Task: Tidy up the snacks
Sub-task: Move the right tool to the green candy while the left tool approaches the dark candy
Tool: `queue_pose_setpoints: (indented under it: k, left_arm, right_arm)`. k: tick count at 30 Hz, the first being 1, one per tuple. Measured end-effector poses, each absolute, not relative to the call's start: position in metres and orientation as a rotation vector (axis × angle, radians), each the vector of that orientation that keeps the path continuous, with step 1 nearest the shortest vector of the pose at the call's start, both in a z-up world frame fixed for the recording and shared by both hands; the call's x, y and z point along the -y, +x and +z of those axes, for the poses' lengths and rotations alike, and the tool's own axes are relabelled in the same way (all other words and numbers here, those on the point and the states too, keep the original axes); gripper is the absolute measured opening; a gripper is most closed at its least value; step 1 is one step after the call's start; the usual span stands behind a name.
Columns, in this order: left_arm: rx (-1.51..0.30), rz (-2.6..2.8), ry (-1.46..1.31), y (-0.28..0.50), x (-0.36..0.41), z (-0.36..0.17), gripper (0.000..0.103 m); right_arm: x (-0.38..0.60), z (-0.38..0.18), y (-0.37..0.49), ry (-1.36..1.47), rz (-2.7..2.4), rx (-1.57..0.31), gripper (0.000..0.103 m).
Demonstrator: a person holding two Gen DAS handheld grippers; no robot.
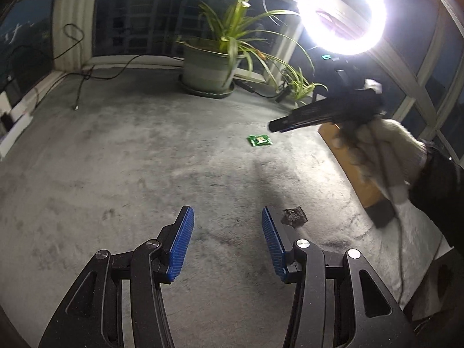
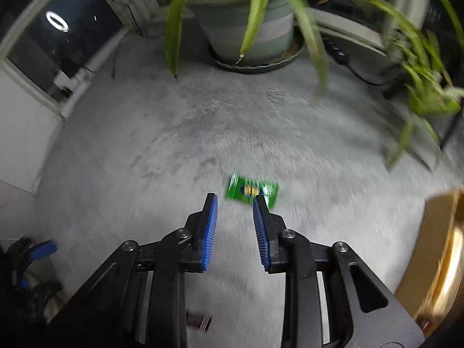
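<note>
The ring light (image 1: 342, 13) is blown out to white glare and lights the grey carpet (image 1: 145, 159) below it. The windows behind it are dark. The right wrist view is blurred by motion, and both views bend at the edges.

grey carpet (image 1: 121, 156): green packet (image 1: 260, 140), dark packet (image 1: 295, 216), plant pot (image 1: 207, 69)

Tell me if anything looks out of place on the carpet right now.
Two snacks lie loose and far apart on the grey carpet: a green packet out in the open, and a dark packet beside the open left gripper. Neither is in the cardboard box.
</note>
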State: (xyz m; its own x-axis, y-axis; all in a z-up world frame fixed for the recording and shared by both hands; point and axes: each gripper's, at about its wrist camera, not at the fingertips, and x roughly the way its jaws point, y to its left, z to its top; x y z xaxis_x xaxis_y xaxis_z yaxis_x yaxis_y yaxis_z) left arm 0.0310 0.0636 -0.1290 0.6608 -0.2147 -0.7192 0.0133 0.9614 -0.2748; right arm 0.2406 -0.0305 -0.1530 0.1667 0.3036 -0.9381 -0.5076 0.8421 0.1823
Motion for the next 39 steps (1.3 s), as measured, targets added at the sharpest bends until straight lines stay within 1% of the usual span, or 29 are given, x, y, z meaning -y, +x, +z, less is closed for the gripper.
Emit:
queue_pose_setpoints:
  k: [5,11,18,25,30,34,39]
  left_arm:
    - [-0.841,-0.113,-0.284,0.027,-0.071,-0.133,0.047]
    - [-0.851,-0.116,-0.298,0.025,-0.071,-0.138,0.047]
    - [-0.863,-0.149,-0.301,0.032,-0.064,-0.141,0.047]
    - [-0.893,-0.242,-0.265,0.044,-0.034,-0.149,0.047]
    - [-0.926,-0.344,-0.144,0.056,0.001,-0.160,0.047]
    - [-0.960,-0.392,0.027,0.071,0.028,-0.173,0.047]
    - [-0.984,-0.446,0.106,0.086,0.042,-0.183,0.047]
  right_arm:
    - [0.003,-0.177,0.256,-0.289,0.562,-1.311,0.017]
    - [-0.003,-0.181,0.254,-0.358,0.559,-1.338,0.012]
    - [0.034,-0.179,0.242,-0.339,0.531,-1.386,0.012]
    - [0.091,-0.176,0.216,-0.222,0.477,-1.420,0.012]
    - [0.124,-0.171,0.185,-0.123,0.512,-1.407,0.012]
    - [0.143,-0.171,0.163,-0.093,0.534,-1.416,0.012]
    - [0.171,-0.162,0.142,0.003,0.516,-1.371,0.012]
